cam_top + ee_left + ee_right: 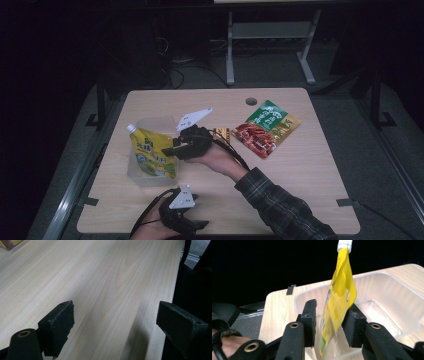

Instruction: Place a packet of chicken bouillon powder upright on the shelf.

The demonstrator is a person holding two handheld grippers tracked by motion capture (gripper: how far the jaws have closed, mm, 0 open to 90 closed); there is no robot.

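Observation:
A yellow spouted pouch [152,152] stands upright in a clear plastic container [150,124] at the table's left. My right gripper [172,150] reaches toward it from the right. In the right gripper view the pouch [339,297] hangs between the jaws of the right gripper [332,306]; it lies against the right-hand pad, and a gap shows at the left-hand pad [310,315]. The container's wall [387,290] lies beyond. My left gripper [200,225] rests near the table's front edge. In its own view the left gripper [116,307] stands wide open over bare wood.
A red and green snack bag [265,127] lies at the right centre of the table [310,165]. A small dark packet [221,134] sits just behind my right hand. A round cable hole [251,101] is near the far edge. A desk frame stands on the floor beyond.

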